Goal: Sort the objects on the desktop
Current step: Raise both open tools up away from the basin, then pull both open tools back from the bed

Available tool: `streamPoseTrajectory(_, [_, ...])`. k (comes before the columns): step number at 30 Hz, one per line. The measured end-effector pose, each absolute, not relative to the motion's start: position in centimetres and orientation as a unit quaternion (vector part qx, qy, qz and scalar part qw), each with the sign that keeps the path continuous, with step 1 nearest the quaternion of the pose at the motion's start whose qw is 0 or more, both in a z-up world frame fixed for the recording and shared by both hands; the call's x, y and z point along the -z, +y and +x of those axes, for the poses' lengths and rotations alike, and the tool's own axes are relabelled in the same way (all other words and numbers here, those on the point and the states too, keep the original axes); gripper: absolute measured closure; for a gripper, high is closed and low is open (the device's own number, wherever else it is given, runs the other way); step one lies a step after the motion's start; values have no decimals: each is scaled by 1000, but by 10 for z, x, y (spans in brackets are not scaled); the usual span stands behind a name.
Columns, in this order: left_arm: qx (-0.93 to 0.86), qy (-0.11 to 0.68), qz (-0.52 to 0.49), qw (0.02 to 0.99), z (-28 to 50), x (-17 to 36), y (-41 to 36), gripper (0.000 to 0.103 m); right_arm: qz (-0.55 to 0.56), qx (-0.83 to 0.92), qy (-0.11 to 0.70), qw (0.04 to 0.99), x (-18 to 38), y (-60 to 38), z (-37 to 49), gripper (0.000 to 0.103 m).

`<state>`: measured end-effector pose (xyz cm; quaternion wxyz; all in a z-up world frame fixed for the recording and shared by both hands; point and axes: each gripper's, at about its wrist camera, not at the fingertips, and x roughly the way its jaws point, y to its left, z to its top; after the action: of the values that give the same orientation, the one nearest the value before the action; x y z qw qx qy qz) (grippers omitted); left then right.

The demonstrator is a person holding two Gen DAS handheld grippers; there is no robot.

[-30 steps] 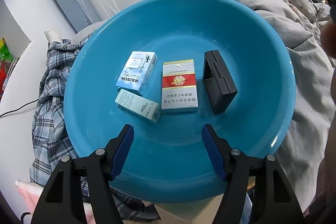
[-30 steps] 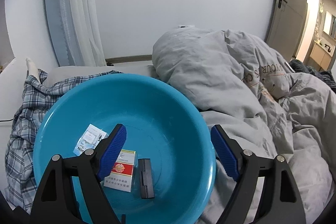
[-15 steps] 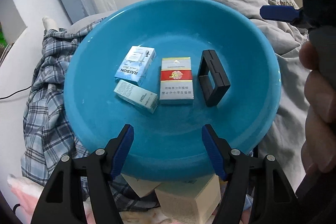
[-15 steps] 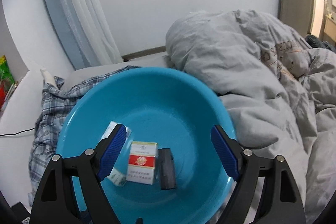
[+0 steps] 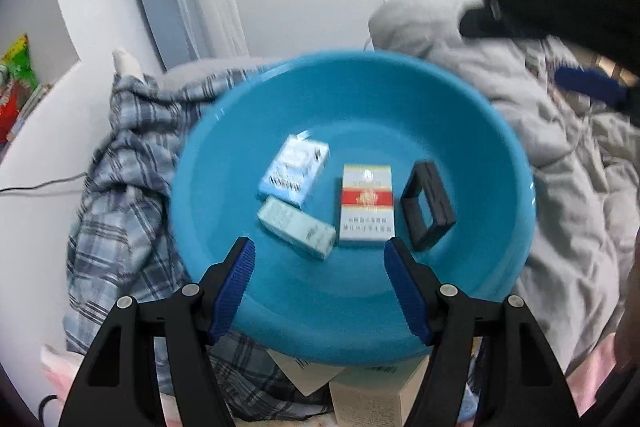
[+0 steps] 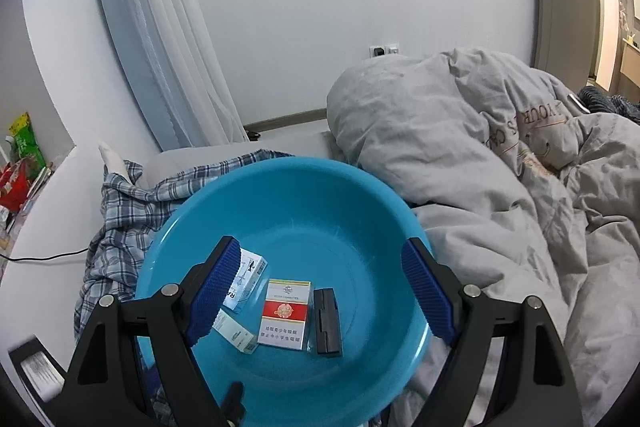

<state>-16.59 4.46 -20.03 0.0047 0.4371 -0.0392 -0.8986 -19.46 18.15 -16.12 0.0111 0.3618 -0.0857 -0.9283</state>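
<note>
A blue plastic basin [image 5: 460, 299] [image 6: 360, 211] rests on the bed. Inside it lie a light blue cigarette pack [image 5: 294, 171] [image 6: 250, 277], a small pale green box [image 5: 296, 227] [image 6: 234, 335], a red and white cigarette pack [image 5: 366, 203] [image 6: 286, 313] and a black rectangular block [image 5: 428, 205] [image 6: 327, 321]. My left gripper [image 5: 318, 267] hovers open above the basin's near side, nothing between its fingers. My right gripper [image 6: 320, 279] is also open and empty, raised over the basin. In the left wrist view the right gripper's blue pad [image 5: 588, 87] shows at the upper right.
A rumpled grey duvet [image 6: 480, 167] fills the right side. A blue plaid cloth [image 5: 120, 155] [image 6: 124, 211] lies left of the basin. Cardboard boxes [image 5: 372, 395] sit under the basin's near edge. Snack bags [image 6: 20, 163] stand on a white ledge at far left, by a curtain [image 6: 168, 47].
Both grippers have risen and drawn back from the basin, so it looks smaller and more wall shows. The things in the basin have not moved. Both jaws keep the same width.
</note>
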Motion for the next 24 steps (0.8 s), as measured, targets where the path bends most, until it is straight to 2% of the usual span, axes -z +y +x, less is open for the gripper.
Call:
streamPoseTrajectory(7, [925,-13,380,-14,-146,154,38,33,351,931,-100,16,141,193,-169,22])
streamPoseTrajectory(11, [935,-2,353,-29,-134,125,35,33,322,936,-138,17,120,208,-146,22])
streamPoseTrajectory(14, [947,-2,322,-23,-123,104,32,33,303,946,-113,12,102,206,-132,22])
streamPoseTrajectory(15, [953,-4,304,-12,-118,94,32,31,294,950,-103,9,95,205,-126,22])
streamPoseTrajectory(16, [956,-4,294,-10,-115,87,32,24,284,954,-96,7,90,203,-121,22])
streamPoseTrajectory(17, [960,-3,278,-15,-110,77,32,22,275,957,-89,4,83,201,-115,22])
streamPoseTrajectory(23, [976,-20,217,-15,-81,33,25,17,253,965,-55,31,55,190,-91,21])
streamPoseTrajectory(24, [977,-24,211,-15,-77,30,24,17,248,967,-54,32,51,189,-87,17])
